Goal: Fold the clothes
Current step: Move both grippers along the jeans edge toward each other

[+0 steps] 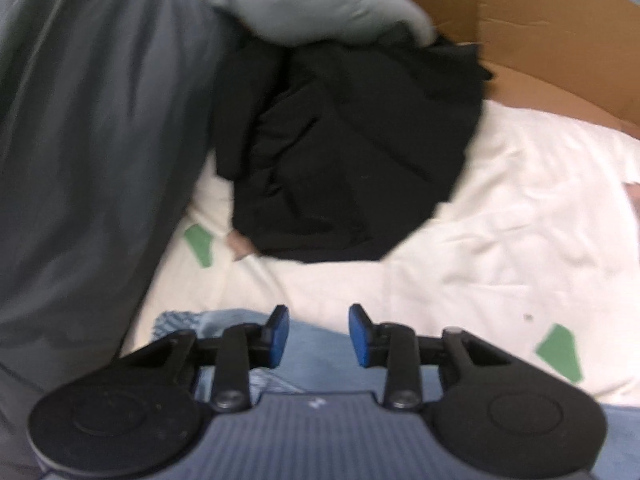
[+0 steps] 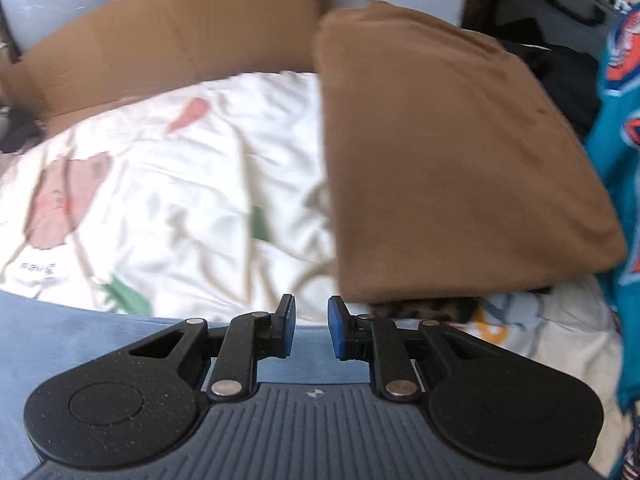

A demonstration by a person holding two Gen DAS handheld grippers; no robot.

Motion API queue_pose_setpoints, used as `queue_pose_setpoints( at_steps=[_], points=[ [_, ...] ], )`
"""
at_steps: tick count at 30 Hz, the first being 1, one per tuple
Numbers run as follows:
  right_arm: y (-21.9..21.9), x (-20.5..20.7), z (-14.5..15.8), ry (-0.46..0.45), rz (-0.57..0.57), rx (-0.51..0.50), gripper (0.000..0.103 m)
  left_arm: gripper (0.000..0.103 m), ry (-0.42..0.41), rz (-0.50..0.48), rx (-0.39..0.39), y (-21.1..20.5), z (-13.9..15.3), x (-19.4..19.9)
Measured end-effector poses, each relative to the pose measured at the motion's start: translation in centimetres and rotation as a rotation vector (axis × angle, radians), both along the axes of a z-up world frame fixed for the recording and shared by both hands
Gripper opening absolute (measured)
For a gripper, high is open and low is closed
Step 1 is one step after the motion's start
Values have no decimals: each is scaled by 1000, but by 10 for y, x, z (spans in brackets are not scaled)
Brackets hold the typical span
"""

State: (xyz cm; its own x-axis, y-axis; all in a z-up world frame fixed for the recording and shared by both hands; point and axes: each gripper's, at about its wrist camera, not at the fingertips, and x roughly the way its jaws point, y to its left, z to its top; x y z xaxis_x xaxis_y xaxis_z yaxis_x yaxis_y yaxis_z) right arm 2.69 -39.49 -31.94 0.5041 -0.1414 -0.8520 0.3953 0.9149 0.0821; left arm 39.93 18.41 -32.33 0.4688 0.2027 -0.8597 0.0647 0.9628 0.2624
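Note:
A light blue denim garment (image 1: 316, 364) lies on the white bed sheet (image 1: 500, 240) right under my left gripper (image 1: 319, 334). Its blue pads stand apart with nothing pinched between them. The same blue cloth (image 2: 80, 344) spreads below my right gripper (image 2: 311, 328), whose pads leave a narrow empty gap. A folded brown garment (image 2: 440, 160) rests just ahead and right of the right gripper, on top of a patterned piece. A crumpled black garment (image 1: 340, 152) lies ahead of the left gripper.
A dark grey garment (image 1: 80, 160) fills the left of the left wrist view, with a pale grey one (image 1: 300, 4) behind the black pile. A cardboard wall (image 2: 160, 40) lines the far edge of the bed. A teal printed garment (image 2: 624, 152) hangs at the right.

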Motion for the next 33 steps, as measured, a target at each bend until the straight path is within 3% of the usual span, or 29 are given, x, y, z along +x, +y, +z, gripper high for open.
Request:
queue_pose_setpoints(
  at_steps=[4, 10, 15, 17, 22, 26, 33],
  points=[
    [15, 12, -2, -17, 73, 56, 24, 36, 29, -111, -35, -25, 3, -8],
    [45, 36, 3, -27, 255, 121, 25, 36, 102, -370, -76, -73, 2, -27],
    [70, 54, 3, -16, 403, 137, 25, 38, 151, -472, -132, -100, -6, -38],
    [77, 61, 1, -10, 449, 140, 25, 46, 180, -523, -129, -113, -14, -43],
    [94, 78, -9, -19, 540, 145, 25, 52, 264, -600, -168, -138, -35, -51],
    [106, 86, -19, -18, 574, 192, 25, 64, 255, -693, -236, -162, -32, -63],
    [130, 105, -25, -30, 667, 253, 25, 64, 281, -824, -260, -210, -47, -82]
  ],
)
